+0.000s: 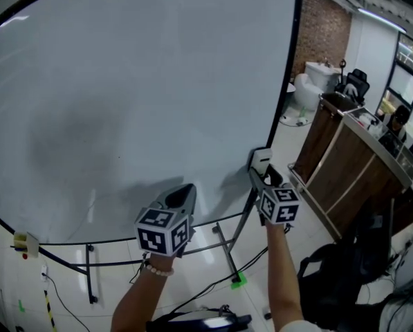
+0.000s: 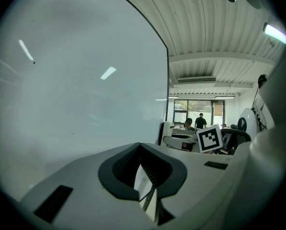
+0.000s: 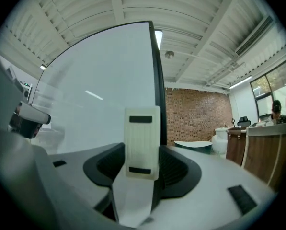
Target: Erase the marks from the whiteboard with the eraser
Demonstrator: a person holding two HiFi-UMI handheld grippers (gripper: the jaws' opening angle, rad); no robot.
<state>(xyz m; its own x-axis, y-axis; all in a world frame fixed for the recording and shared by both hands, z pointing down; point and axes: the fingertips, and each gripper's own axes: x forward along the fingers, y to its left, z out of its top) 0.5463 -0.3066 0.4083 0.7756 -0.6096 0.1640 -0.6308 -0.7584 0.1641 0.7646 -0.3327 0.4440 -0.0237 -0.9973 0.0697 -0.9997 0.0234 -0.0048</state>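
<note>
- Here the right hand-held gripper [image 1: 257,173] clamps the eraser [image 1: 261,157] upright at the whiteboard's [image 1: 144,75] lower right edge, probably ready to wipe
- The left hand-held gripper [image 1: 182,194], clenched and empty, idles at lower centre
- Only a faint grey smear [image 1: 68,140] shows at left

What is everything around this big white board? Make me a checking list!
Surface: whiteboard mostly clean; faint grey smudge on its left part.
Job's things: white ribbed eraser, upright, near the board's right edge.
Clutter: nothing seen.
Grippers: left gripper jaws together, empty; right gripper shut on the eraser.
Cables: black cable on the floor under the board's stand.
Surroundings: wooden counter, brick wall, people far off.
</note>
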